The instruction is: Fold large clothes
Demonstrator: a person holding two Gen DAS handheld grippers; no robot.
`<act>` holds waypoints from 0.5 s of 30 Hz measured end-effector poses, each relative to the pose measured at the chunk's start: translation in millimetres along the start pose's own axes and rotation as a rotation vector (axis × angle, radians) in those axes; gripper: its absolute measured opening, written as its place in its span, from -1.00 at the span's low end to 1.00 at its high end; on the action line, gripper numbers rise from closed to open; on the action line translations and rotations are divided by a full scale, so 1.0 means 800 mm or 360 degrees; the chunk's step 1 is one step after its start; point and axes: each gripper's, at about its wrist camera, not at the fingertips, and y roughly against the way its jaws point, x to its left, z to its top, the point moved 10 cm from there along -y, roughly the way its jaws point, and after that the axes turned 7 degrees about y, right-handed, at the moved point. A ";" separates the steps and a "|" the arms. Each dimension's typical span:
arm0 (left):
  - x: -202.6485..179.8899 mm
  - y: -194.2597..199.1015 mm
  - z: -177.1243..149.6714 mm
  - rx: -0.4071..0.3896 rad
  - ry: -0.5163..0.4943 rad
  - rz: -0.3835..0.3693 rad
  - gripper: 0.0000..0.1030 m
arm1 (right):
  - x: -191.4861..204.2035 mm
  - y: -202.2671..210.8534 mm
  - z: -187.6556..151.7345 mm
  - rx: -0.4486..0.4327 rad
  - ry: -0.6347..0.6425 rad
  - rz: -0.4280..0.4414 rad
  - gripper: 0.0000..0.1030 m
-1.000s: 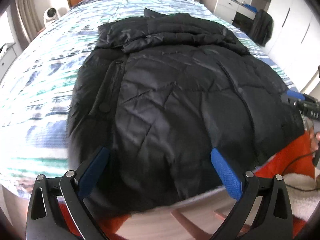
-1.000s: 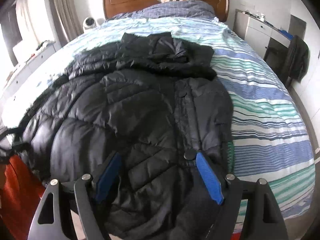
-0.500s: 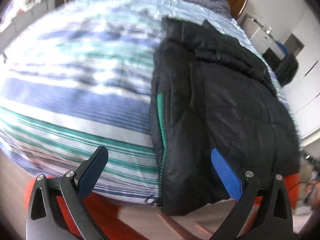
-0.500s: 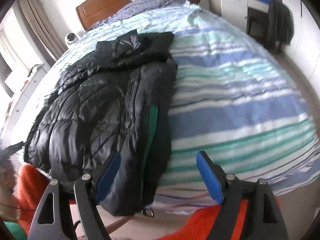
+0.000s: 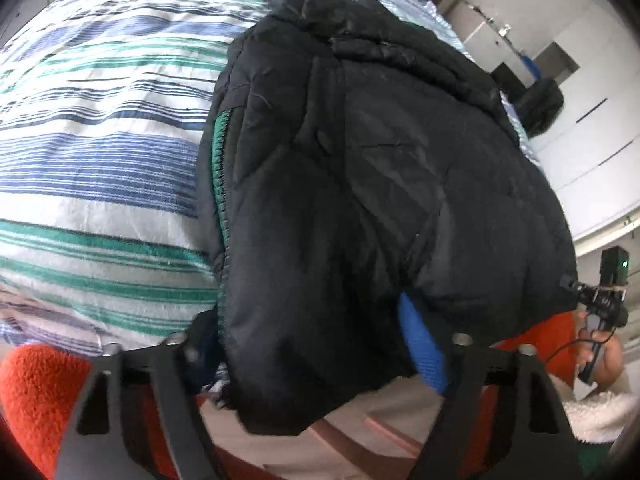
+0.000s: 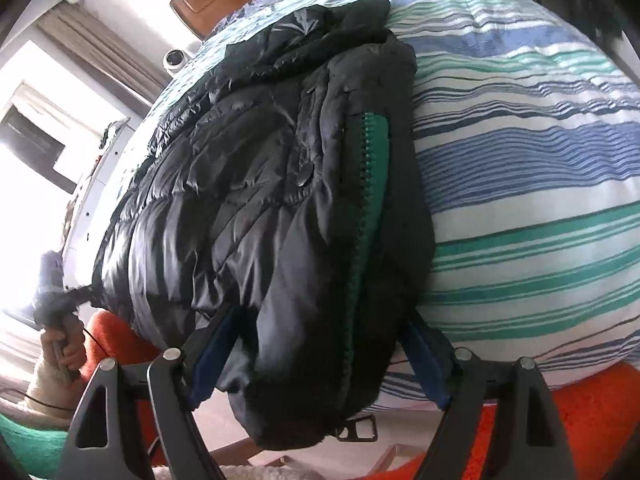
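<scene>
Grippers straddle the jacket (image 5: 360,184) hem at the bed (image 5: 100,168) edge: the left gripper (image 5: 312,340) closing, seemingly not yet pinching, the right gripper (image 6: 320,356) unclenched. Beyond both, the jacket lies folded lengthwise; crosswise folding remains.

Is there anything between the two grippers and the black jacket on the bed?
Nothing visible. The jacket hem already lies between the fingers of the left gripper, whose jaws are closing, and of the right gripper, whose jaws are closing too. The striped bedding beside it is bare.
</scene>
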 end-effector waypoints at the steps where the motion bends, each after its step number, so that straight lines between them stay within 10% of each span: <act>1: 0.000 0.002 -0.001 0.0009 0.0002 0.0002 0.00 | 0.000 0.002 0.001 -0.0002 -0.0011 0.0005 0.28; 4: -0.008 0.008 -0.002 0.0043 0.0000 -0.0027 -0.51 | 0.000 0.007 0.007 0.0001 -0.0022 -0.0009 -0.18; 15: -0.035 0.071 0.016 -0.0080 -0.0036 -0.0060 -0.68 | 0.042 0.054 0.039 -0.0128 0.0108 0.0030 -0.61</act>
